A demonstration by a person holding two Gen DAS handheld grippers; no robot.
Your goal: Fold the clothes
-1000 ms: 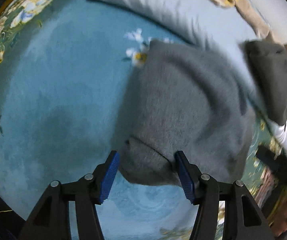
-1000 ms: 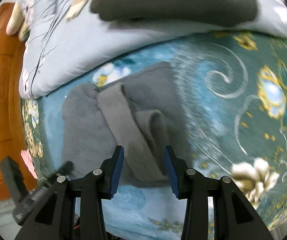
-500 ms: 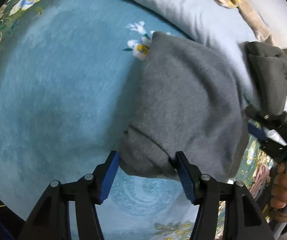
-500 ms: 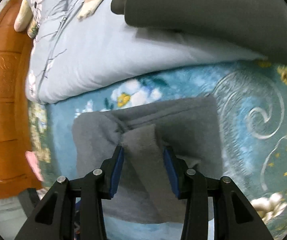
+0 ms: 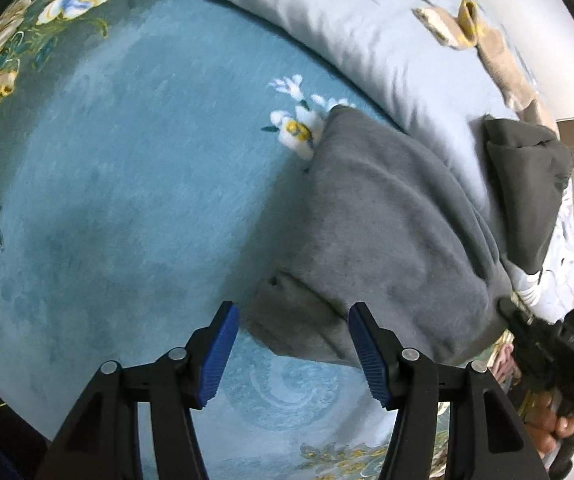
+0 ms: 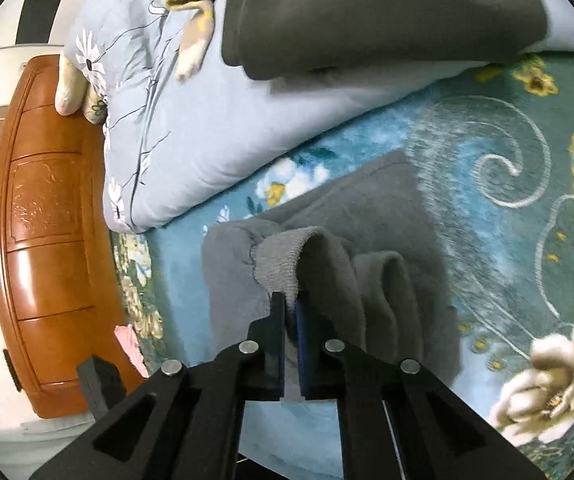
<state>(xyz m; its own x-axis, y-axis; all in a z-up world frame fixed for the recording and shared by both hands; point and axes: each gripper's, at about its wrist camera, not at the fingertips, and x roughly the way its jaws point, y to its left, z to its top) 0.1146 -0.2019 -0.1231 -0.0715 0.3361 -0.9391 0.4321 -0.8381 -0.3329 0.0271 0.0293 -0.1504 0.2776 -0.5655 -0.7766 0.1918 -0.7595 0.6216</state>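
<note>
A grey fleece garment (image 5: 387, 232) lies partly folded on the blue floral blanket (image 5: 127, 200). My left gripper (image 5: 293, 344) is open, its blue pads either side of the garment's near corner, not closed on it. In the right wrist view the same garment (image 6: 367, 220) lies bunched in folds. My right gripper (image 6: 290, 312) is shut on a ribbed cuff or hem edge (image 6: 283, 260) of it and holds that edge raised off the blanket. The right gripper also shows at the right edge of the left wrist view (image 5: 547, 344).
A pale blue flowered duvet (image 6: 175, 128) lies behind the garment, with a darker grey folded garment (image 6: 367, 12) on top of it. A wooden headboard (image 6: 47, 232) stands at the left. Beige socks (image 5: 459, 28) lie on the duvet.
My right gripper has closed on the garment's ribbed edge and lifted it. My left gripper has stayed open at the near corner.
</note>
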